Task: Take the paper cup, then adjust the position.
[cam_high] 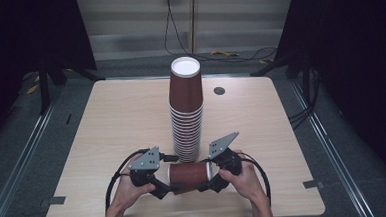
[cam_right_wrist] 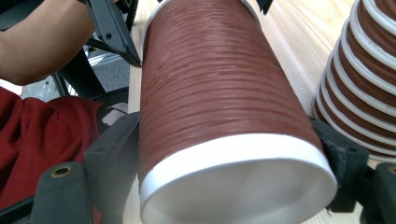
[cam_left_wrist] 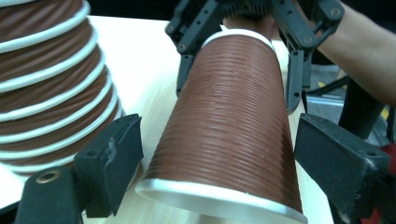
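Tongs of both hands, left (cam_high: 166,188) and right (cam_high: 208,180), clamp one brown cup (cam_high: 188,173) lying sideways between them.

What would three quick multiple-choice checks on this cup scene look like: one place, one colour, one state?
1. Where is the single cup?
A. On top of the stack
B. Between the left gripper and the right gripper, in front of the stack
C. At the table's far edge

2. What colour are the cup walls?
A. Blue
B. Green
C. Brown

3. How does the single cup lie?
A. On its side
B. Upright, mouth up
C. Crushed flat

Answers:
1 B: the high view shows it spanning the gap between both grippers, on the near side of the stack.
2 C: ribbed brown walls with white rims show in every view.
3 A: its long axis runs level from one gripper to the other.
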Demonstrator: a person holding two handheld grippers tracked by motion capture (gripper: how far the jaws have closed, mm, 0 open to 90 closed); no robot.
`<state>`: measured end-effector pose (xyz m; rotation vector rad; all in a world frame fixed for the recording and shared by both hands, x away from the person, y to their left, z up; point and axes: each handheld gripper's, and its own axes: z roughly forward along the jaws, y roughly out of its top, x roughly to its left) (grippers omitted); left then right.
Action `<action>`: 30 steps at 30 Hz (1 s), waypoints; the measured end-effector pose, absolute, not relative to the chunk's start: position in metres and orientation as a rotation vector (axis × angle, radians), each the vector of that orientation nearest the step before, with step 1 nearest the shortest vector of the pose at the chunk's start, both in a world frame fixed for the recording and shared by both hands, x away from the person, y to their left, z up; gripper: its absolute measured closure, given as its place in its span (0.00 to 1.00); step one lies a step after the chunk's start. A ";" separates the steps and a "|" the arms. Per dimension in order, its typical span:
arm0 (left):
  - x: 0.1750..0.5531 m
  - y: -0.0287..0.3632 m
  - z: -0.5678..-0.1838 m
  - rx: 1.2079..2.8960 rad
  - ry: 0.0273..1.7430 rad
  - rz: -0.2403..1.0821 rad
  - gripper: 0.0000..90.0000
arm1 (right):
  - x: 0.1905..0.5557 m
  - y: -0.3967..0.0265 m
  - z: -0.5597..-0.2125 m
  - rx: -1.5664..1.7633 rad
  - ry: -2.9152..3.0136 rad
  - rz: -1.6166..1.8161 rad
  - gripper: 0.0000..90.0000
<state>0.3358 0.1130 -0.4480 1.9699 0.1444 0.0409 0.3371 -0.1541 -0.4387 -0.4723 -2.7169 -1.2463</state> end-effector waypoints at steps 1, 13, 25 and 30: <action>0.335 0.115 -0.448 1.960 0.159 0.046 0.17 | 0.337 -0.154 -0.440 -0.472 -2.709 -1.253 0.23; 0.331 0.129 -0.448 1.876 0.249 0.126 0.17 | 0.333 -0.165 -0.447 -0.525 -2.662 -1.370 0.23; 0.325 0.146 -0.451 1.765 0.289 0.108 0.17 | 0.324 -0.168 -0.450 -0.554 -2.657 -1.439 0.23; 0.321 0.148 -0.452 1.755 0.288 0.114 0.17 | 0.324 -0.172 -0.452 -0.531 -2.621 -1.538 0.23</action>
